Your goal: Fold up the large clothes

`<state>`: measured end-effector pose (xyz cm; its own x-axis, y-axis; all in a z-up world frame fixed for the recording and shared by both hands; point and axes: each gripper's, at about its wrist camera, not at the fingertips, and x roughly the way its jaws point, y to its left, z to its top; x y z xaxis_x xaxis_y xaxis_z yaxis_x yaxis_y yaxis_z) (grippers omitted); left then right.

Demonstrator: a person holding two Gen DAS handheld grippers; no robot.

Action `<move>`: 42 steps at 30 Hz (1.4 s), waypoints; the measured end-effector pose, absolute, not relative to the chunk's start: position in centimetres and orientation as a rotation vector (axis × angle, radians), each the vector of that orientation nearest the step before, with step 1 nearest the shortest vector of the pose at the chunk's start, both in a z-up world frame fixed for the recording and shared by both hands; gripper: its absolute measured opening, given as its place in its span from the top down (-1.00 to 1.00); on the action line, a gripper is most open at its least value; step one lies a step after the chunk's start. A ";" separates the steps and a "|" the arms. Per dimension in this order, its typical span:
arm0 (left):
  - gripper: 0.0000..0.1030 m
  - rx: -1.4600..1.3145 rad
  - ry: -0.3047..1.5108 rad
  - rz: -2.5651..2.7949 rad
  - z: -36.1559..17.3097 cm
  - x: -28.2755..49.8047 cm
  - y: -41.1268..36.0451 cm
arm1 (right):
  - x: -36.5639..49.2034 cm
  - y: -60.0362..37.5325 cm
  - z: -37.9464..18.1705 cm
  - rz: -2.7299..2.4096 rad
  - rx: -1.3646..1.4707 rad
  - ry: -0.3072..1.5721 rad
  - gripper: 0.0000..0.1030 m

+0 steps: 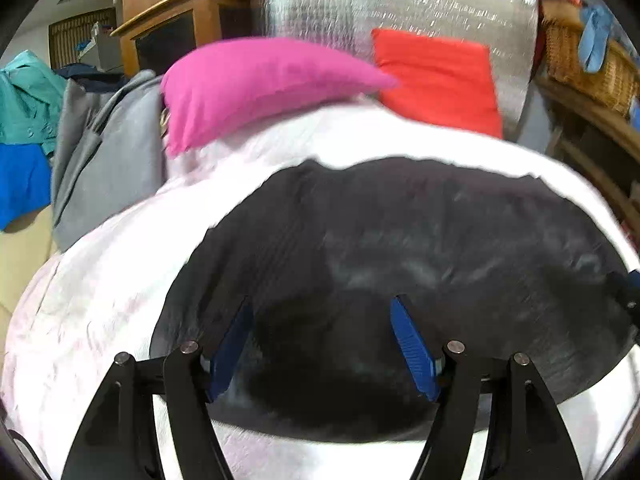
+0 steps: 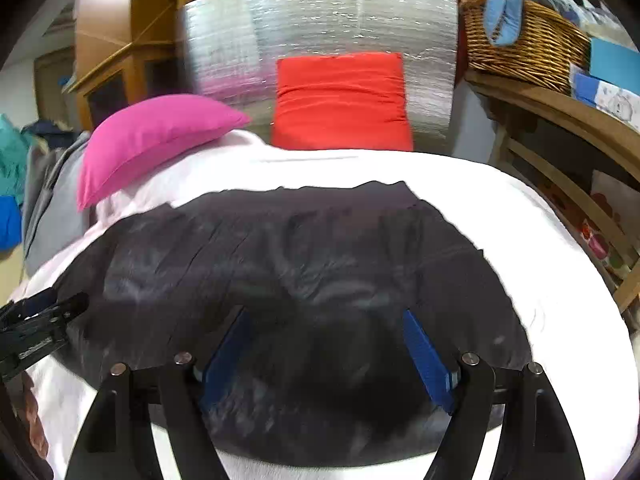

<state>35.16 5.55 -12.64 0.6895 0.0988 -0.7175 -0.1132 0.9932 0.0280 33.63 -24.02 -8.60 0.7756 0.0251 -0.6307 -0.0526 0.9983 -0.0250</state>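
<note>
A large black garment (image 1: 400,248) lies spread flat on a white bed sheet (image 1: 100,300); it also fills the middle of the right wrist view (image 2: 300,264). My left gripper (image 1: 322,304) is open, its blue pads just above the garment's near part, holding nothing. My right gripper (image 2: 324,316) is open too, over the garment's near part. The left gripper's tip (image 2: 44,312) shows at the left edge of the right wrist view, over the garment's left edge.
A pink pillow (image 2: 156,136) and a red pillow (image 2: 340,100) lie at the head of the bed against a silver foil panel (image 2: 320,20). Grey and teal clothes (image 1: 100,152) are piled at the left. A wicker basket (image 2: 524,44) stands on a wooden shelf at right.
</note>
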 end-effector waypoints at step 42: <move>-0.47 -0.036 0.860 0.124 -12.6 34.9 7.4 | 37.3 -26.8 -9.3 0.032 0.013 0.812 -0.66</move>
<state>34.87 7.41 -12.62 0.6459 0.0947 -0.7575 -0.1235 0.9922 0.0187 37.30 -26.84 -9.33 0.6876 0.0339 -0.7253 -0.0238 0.9994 0.0241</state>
